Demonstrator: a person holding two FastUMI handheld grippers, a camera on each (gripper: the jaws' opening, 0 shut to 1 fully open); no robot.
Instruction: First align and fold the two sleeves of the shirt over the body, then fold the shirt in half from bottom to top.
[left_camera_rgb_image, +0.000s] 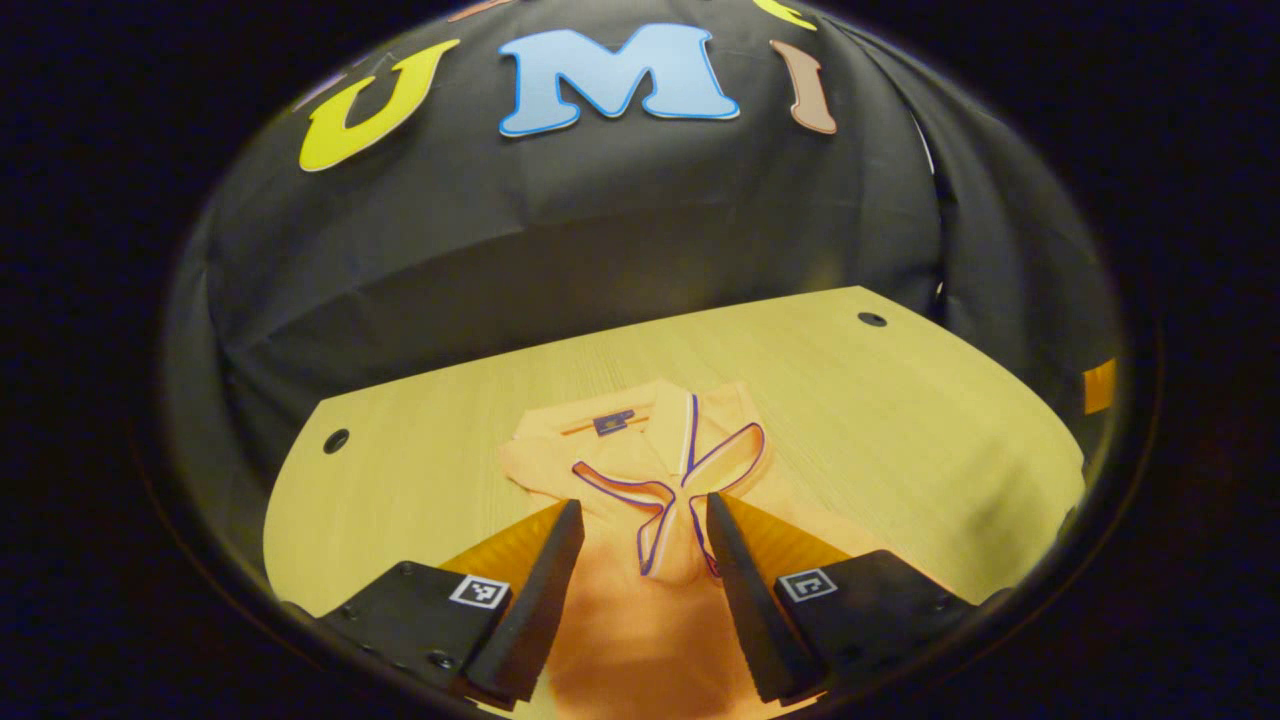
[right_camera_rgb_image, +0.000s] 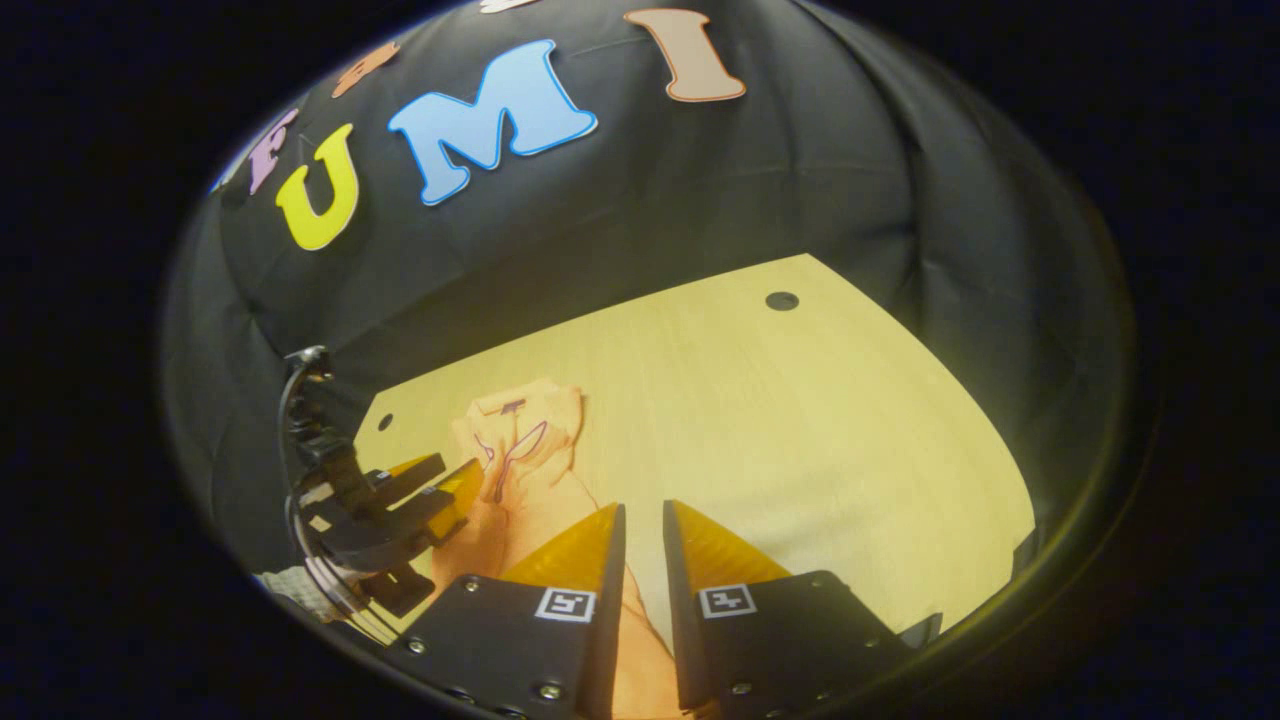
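An orange shirt (left_camera_rgb_image: 625, 462) lies flat on the wooden table (left_camera_rgb_image: 900, 430), collar at the far end. Both sleeves are folded over the body, and their purple-and-white trimmed cuffs (left_camera_rgb_image: 700, 478) cross at the middle. My left gripper (left_camera_rgb_image: 640, 505) stands open over the lower body of the shirt, with fabric under the wide gap between its fingers. In the right gripper view the shirt (right_camera_rgb_image: 520, 440) stretches away to the left. My right gripper (right_camera_rgb_image: 645, 510) sits at its near right edge with a narrow gap between its fingers, and fabric shows low in that gap. The left gripper (right_camera_rgb_image: 455, 480) hovers open above the shirt.
The table (right_camera_rgb_image: 800, 420) has small dark holes near its far corners (left_camera_rgb_image: 872, 319) (right_camera_rgb_image: 781, 300). Bare wood spreads to the right of the shirt. The black cloth wall closes in behind and beside the table.
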